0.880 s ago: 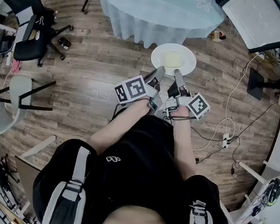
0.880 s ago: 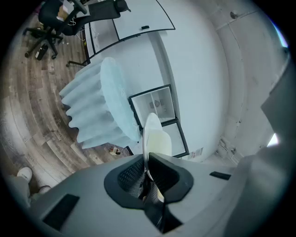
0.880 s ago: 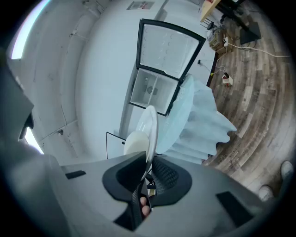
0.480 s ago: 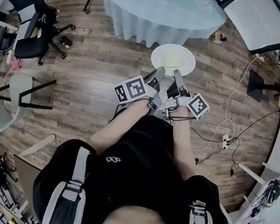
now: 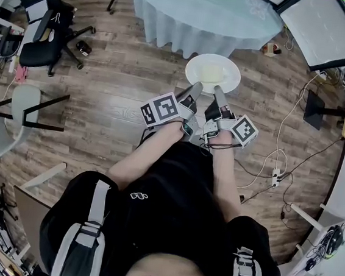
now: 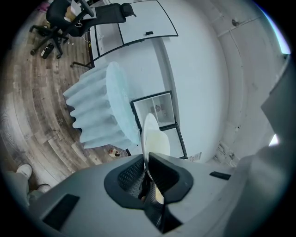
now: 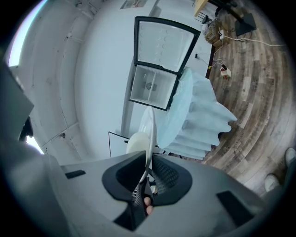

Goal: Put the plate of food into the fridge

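A white plate (image 5: pixel 213 73) with pale yellow food (image 5: pixel 211 72) on it is carried level above the wooden floor, in front of the person. My left gripper (image 5: pixel 196 89) is shut on the plate's near rim from the left and my right gripper (image 5: pixel 217 91) from the right. Seen edge-on in the left gripper view, the plate (image 6: pixel 150 134) has its rim pinched between my left gripper's (image 6: pixel 147 169) jaws. My right gripper (image 7: pixel 149 173) likewise clamps the plate (image 7: pixel 149 127). Farther off stands the small fridge (image 7: pixel 150 88), its glass door (image 7: pixel 164 44) swung open.
A round table with a light blue cloth (image 5: pixel 198 11) stands just beyond the plate, between me and the fridge (image 6: pixel 159 111). A black office chair (image 5: pixel 40 22) and a grey chair (image 5: pixel 15 118) are at the left. Cables and a power strip (image 5: pixel 276 173) lie on the floor at the right.
The floor, chairs and table have shifted a little in the head view as the person moves. Both grippers keep the same hold on the plate.
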Tool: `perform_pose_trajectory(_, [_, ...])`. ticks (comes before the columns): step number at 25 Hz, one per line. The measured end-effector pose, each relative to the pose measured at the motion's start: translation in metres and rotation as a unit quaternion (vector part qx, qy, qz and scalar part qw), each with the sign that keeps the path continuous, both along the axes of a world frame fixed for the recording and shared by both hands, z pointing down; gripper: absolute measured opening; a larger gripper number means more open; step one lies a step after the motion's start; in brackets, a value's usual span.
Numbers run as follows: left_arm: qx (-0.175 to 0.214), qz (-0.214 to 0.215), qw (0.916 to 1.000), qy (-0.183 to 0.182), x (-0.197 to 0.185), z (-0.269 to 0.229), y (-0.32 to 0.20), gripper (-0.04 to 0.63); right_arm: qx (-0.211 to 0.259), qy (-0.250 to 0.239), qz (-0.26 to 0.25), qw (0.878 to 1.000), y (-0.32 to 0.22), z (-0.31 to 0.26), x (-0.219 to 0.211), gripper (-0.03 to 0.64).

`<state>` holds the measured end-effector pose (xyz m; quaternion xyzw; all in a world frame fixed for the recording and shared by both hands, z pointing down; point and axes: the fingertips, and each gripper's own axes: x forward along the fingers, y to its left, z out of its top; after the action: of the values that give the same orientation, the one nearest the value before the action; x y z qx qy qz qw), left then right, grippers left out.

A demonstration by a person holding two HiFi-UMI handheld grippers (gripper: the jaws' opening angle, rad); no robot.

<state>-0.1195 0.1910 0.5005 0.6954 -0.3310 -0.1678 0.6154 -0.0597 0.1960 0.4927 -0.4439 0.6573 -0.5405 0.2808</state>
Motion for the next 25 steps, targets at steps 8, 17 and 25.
perform_pose_trajectory(8, [-0.005,0.022,0.9997,0.008,0.016,0.004,0.008,0.034,-0.008,0.010,0.022,1.000,0.012,0.004,0.017,0.044])
perform_pose_trajectory(17, [-0.017,0.016,0.9997,0.009,0.027,0.009,-0.003,0.034,-0.011,-0.004,0.019,1.000,-0.001,0.007,0.026,0.044])
perform_pose_trajectory(25, [-0.018,0.003,0.9998,-0.006,0.047,0.012,-0.043,0.034,-0.010,-0.026,0.007,1.000,-0.042,0.012,0.047,0.046])
